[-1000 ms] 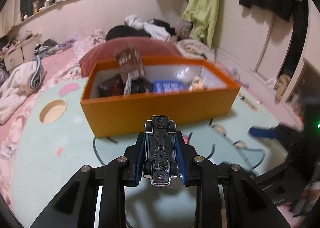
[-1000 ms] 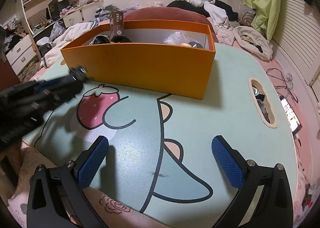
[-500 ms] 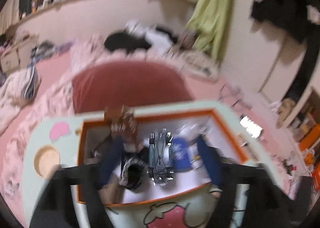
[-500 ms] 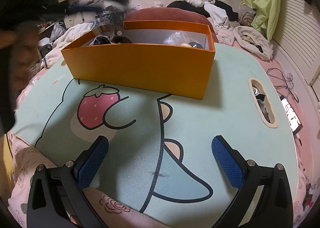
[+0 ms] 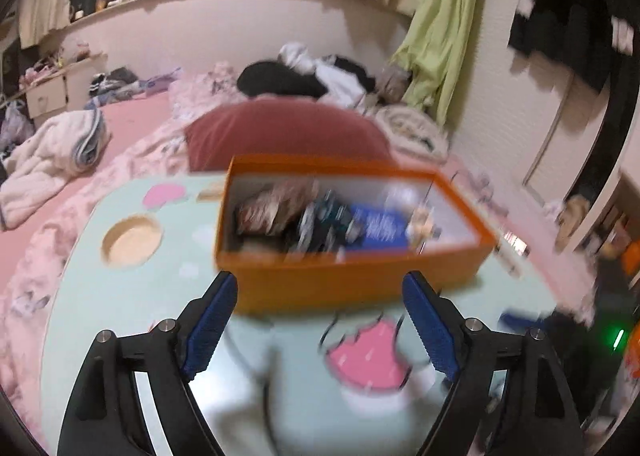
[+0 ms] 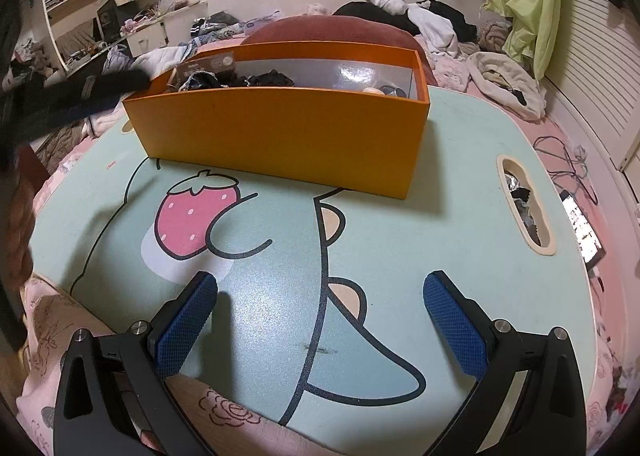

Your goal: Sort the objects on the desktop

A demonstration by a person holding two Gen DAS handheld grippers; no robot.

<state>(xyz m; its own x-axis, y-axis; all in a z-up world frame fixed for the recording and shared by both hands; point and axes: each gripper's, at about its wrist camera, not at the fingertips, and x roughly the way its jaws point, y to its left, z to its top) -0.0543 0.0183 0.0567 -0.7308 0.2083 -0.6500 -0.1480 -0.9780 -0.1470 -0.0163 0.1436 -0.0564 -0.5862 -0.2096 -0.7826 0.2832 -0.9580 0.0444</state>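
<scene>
An orange box (image 5: 440, 270) stands on the mint-green table (image 5: 120, 296) and holds several things. Among them lies a blurred dark toy car (image 5: 320, 223), between a brown packet (image 5: 272, 207) and a blue packet (image 5: 380, 225). My left gripper (image 5: 320, 284) hovers before the box's near wall; its jaws are opening and nothing is between them. In the right wrist view it is a dark blur (image 6: 80, 95) at the left end of the box (image 6: 280, 131). My right gripper (image 6: 322, 282) stands open and empty, low over the table's near part.
The table has a round cup hole (image 5: 132, 240) on the left and a slot handle (image 6: 524, 207) on the right. A red cushion (image 5: 288, 131) lies behind the box. A lit phone (image 6: 580, 223) and cables lie on the pink bedding beside heaps of clothes.
The left gripper rose over the box, let the toy car go into it, and drew back to the near wall with its jaws wide. The right gripper has not moved.
</scene>
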